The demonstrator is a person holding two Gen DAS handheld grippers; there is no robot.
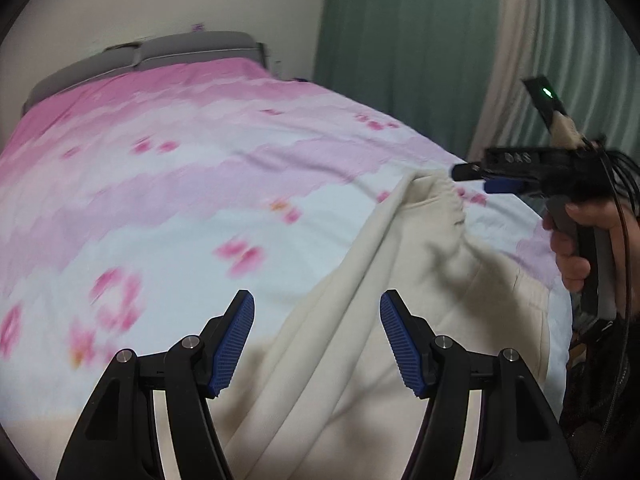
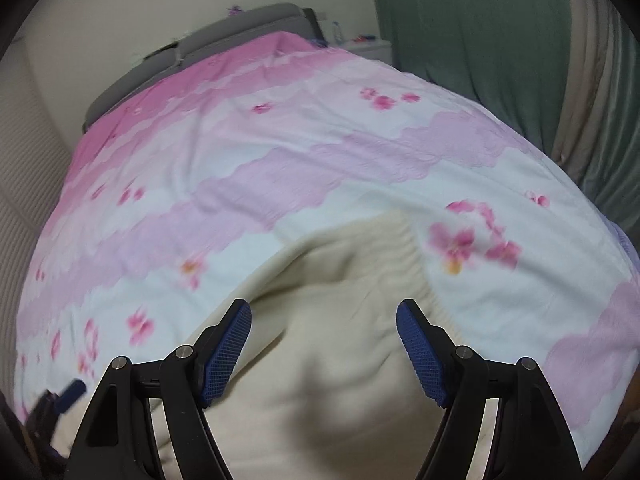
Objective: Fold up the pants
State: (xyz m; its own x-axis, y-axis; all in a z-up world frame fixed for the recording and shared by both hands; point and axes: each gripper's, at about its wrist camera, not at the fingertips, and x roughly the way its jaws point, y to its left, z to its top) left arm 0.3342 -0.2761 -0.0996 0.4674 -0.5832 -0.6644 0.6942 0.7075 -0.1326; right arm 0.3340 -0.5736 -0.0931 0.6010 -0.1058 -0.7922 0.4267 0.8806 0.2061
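Note:
Cream pants [image 1: 360,280] lie rumpled on the near side of a bed, their gathered elastic waistband [image 2: 404,236] toward the far end. My left gripper [image 1: 317,300] hovers over the long folds of the pants, open, with nothing between its blue pads. My right gripper [image 2: 324,308] hangs above the waist part of the pants [image 2: 340,360], also open and holding nothing. In the left wrist view the right gripper [image 1: 476,178] shows from the side near the waistband, with a hand [image 1: 572,248] on its handle. The picture is blurred by motion.
A pink, lilac and white flowered bedspread [image 1: 180,184] covers the bed. A grey headboard [image 1: 192,50] stands against the far wall. Green and cream curtains [image 1: 420,40] hang to the right. A small white bedside stand [image 2: 368,46] sits beyond the bed.

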